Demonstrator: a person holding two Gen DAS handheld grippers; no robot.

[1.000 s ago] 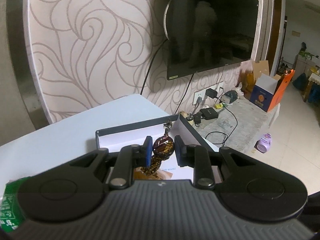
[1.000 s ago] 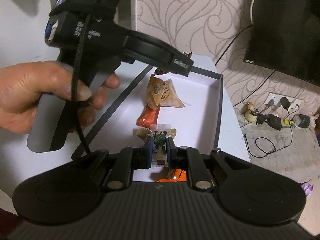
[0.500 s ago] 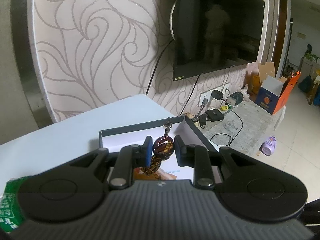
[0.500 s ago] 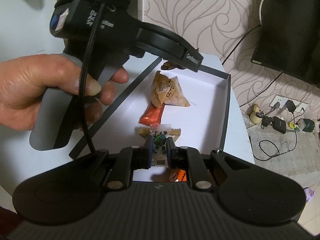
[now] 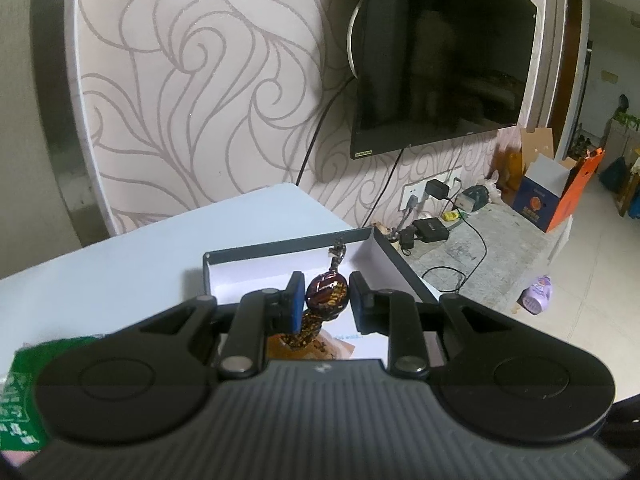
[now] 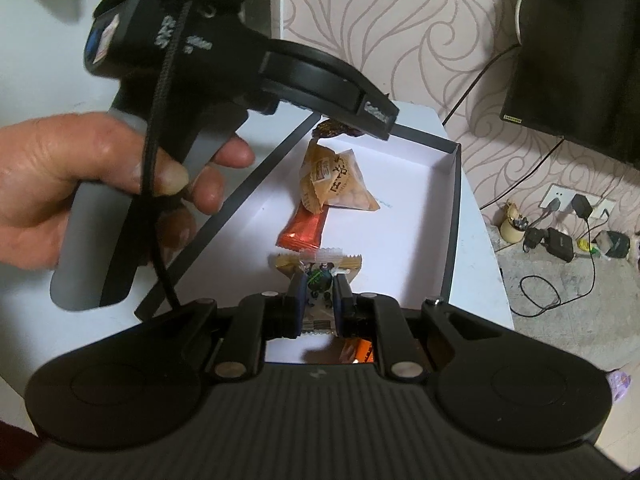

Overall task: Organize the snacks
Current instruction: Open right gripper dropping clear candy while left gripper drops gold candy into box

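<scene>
big dark tv (image 5: 444, 56) hangs on the swirly wallpaper (image 5: 208, 92), chargers plugged into the wall socket (image 5: 416, 194), an open cardboard box (image 5: 554, 196) and purple bottle (image 5: 538, 294) on the floor.

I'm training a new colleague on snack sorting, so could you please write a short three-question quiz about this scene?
1. True or false: the left gripper holds nothing.
2. Which of these lies in the box? A) a banana B) an orange bar C) a spoon
3. Fill in: the right gripper is shut on a small wrapped ____.
Key: 1 false, it grips a brown sweet; 2 B; 3 sweet.
</scene>
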